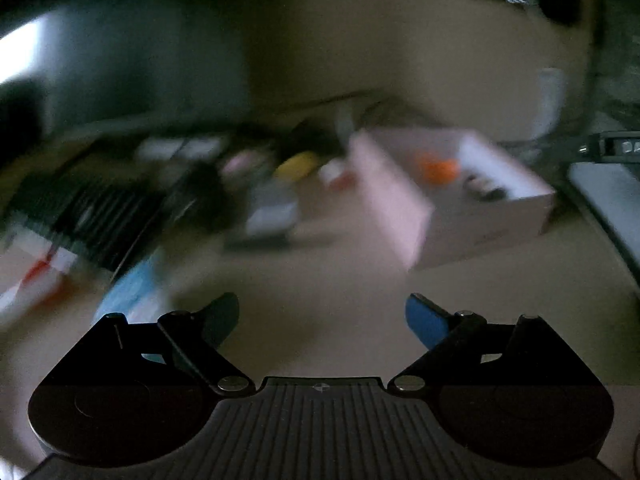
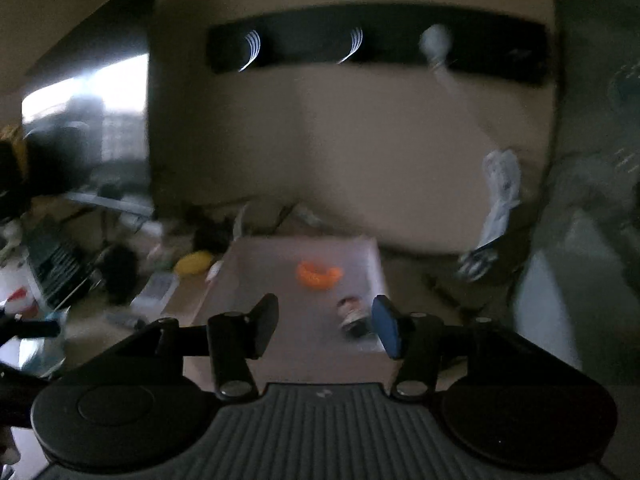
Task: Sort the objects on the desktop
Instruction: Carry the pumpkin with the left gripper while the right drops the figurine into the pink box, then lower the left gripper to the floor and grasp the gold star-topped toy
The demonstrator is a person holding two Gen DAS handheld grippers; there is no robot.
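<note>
The left wrist view is blurred by motion. My left gripper stands wide open over bare desk, nothing between its fingers. A pale pink open box lies ahead to the right, holding an orange thing and a small dark item. In the right wrist view my right gripper hovers above the same box, jaws apart with nothing gripped. The orange thing lies in the box's middle. A small bottle-like item lies just left of the blue right fingertip.
A yellow object, a dark keyboard-like slab and scattered small items crowd the desk left of the box. A white bundle hangs at the right. A grey panel borders the desk's right side.
</note>
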